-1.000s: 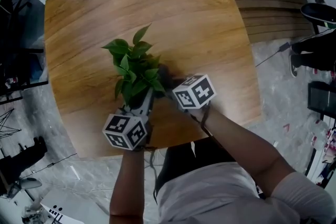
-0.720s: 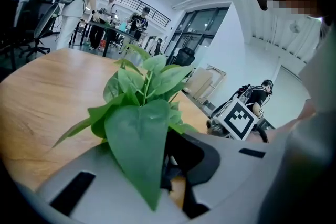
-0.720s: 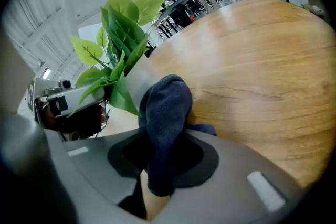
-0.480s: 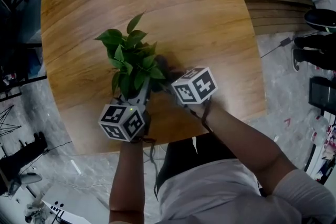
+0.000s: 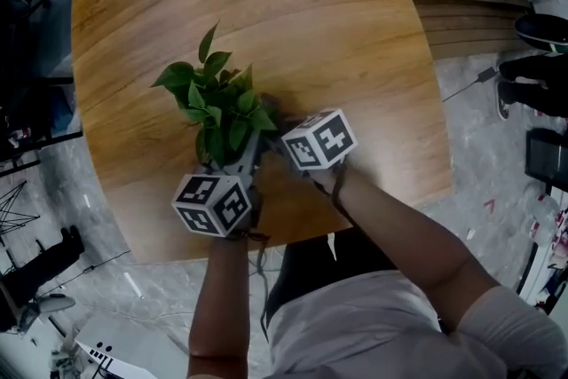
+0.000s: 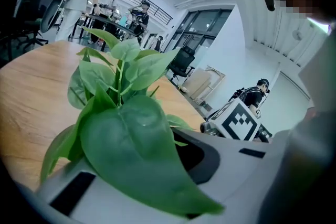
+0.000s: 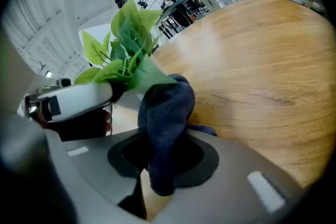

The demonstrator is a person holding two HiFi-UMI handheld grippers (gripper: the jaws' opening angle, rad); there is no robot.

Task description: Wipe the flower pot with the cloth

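A leafy green plant [image 5: 213,102] stands on the round wooden table [image 5: 337,31]; its flower pot is hidden under the leaves and both grippers. My left gripper [image 5: 247,157] reaches into the plant's base from the near side and seems shut on the pot. In the left gripper view a big leaf [image 6: 131,155] covers its jaws. My right gripper [image 5: 277,130] is shut on a dark blue cloth [image 7: 165,113], which presses against the plant's base beside the left gripper's white finger [image 7: 68,98]. The cloth [image 5: 271,113] shows dark just right of the leaves.
The plant stands close to the table's near edge [image 5: 293,231], just in front of the person's body. A slatted wooden bench [image 5: 461,4] lies beyond the table at the right, with a shoe [image 5: 541,24] by it. Chairs and people stand far behind.
The plant and both grippers have shifted slightly left and away from me across the table. The right gripper stays at the plant's base with the cloth.
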